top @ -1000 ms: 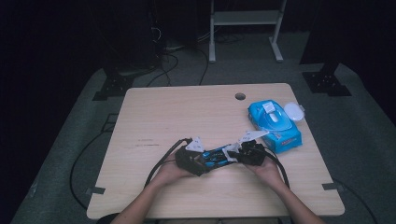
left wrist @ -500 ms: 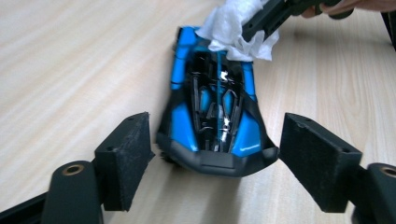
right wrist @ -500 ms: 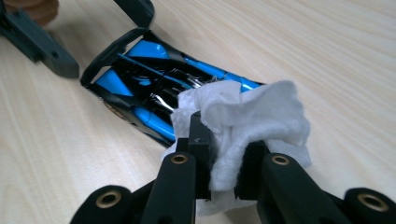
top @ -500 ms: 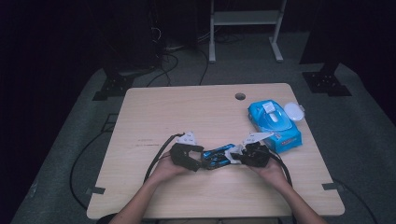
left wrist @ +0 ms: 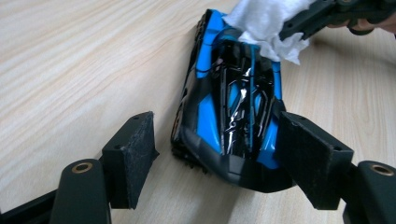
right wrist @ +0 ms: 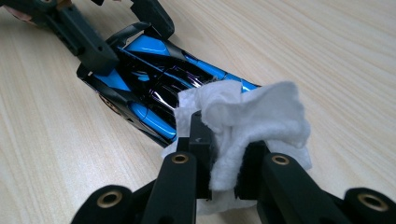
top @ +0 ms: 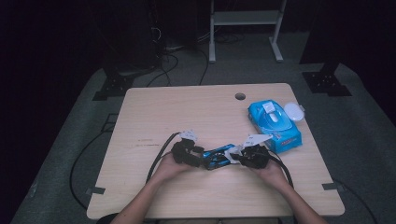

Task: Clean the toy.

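High view: on the pale wood table (top: 154, 116), the toy car (top: 217, 157) lies near the person's edge between the left gripper (top: 198, 156) and the right gripper (top: 239, 157), with a blue wipe pack (top: 274, 120) well apart at the right.

Left gripper view: the 2 rough-padded jaws have just been closing around the car's (left wrist: 233, 116) tail; 1 pad touches its side, the other stands clear. To steady it well, both pads should meet the hard, glossy blue-and-black shell squarely.

Right gripper view: the jaws are pressed together on a soft, crumpled white wipe (right wrist: 247, 121) resting on the car's (right wrist: 154, 79) nose. Light strokes along the angular panels should suit.
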The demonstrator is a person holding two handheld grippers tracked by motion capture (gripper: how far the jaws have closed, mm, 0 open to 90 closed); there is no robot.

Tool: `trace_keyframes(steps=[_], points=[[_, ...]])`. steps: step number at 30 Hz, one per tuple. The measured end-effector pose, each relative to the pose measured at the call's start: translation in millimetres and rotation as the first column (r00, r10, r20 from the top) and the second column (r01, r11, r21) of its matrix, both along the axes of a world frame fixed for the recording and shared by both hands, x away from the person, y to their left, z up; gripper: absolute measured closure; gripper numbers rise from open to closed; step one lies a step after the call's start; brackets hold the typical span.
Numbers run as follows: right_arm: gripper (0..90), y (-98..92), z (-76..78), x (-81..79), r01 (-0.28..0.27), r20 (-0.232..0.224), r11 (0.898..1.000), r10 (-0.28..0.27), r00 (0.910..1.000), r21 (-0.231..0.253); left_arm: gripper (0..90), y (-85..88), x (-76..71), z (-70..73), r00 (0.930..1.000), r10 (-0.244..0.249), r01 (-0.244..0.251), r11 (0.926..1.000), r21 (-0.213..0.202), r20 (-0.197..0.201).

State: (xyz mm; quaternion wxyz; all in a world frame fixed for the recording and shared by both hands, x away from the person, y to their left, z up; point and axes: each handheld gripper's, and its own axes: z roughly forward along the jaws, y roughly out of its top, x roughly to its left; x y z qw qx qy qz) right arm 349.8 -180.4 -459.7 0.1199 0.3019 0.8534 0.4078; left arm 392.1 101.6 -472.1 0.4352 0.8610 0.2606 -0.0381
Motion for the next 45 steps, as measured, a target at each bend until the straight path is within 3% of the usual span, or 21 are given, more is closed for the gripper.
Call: trace_keyframes(steps=[4,9,16,22,29,32,35,40,43,45], points=[[80.5,-0.3,-2.9,-4.6,0.001,0.04,1.0,-0.001,0.9992,0.004,29.1,0.6,0.4,-0.6,0.9997,0.006,-0.006,1.0,-0.004,-0.023],[81.0,2.4,-4.0,-10.0,-0.003,0.101,1.0,0.005,0.9949,-0.026,29.0,2.3,3.5,-3.1,0.9982,0.002,-0.003,0.9999,-0.016,-0.059],[81.4,1.5,-5.8,-17.4,-0.007,0.138,1.0,0.011,0.9903,-0.03,26.5,0.7,2.1,-2.7,0.9978,-0.006,0.006,0.9999,-0.014,-0.065],[81.3,-0.3,-6.2,-24.2,-0.027,0.143,0.999,0.031,0.9892,-0.028,26.5,-0.9,1.7,-2.9,0.9969,-0.025,0.023,0.9996,-0.018,-0.075],[81.3,0.7,-6.3,-27.0,-0.03,0.16,0.999,0.037,0.9864,-0.045,32.8,-0.3,1.5,-2.3,0.9951,-0.036,0.033,0.999,-0.03,-0.092],[81.4,0.3,-6.2,-27.2,-0.03,0.158,0.999,0.036,0.9867,-0.044,38.3,-0.1,-0.5,-0.1,0.9979,-0.036,0.035,0.9991,-0.023,-0.053],[81.4,-1.1,-6.8,-28.0,-0.026,0.152,0.999,0.03,0.9878,-0.032,38.8,-2.2,-4.0,1.7,0.9992,-0.03,0.03,0.9995,-0.014,-0.027],[81.5,-2.0,-7.6,-30.3,-0.023,0.157,0.999,0.027,0.9873,-0.027,39.6,-4.6,-12.8,5.2,0.9983,-0.029,0.029,0.9995,0.007,0.051],[81.5,-2.9,-7.1,-32.1,-0.026,0.152,0.999,0.031,0.9879,-0.032,40.1,-7.8,-23.5,9.3,0.9888,-0.036,0.03,0.9987,0.042,0.145],[81.4,-3.3,-6.5,-33.3,-0.028,0.147,0.999,0.032,0.9886,-0.034,40.8,-10.4,-31.5,12.5,0.9772,-0.047,0.031,0.9966,0.076,0.207]])
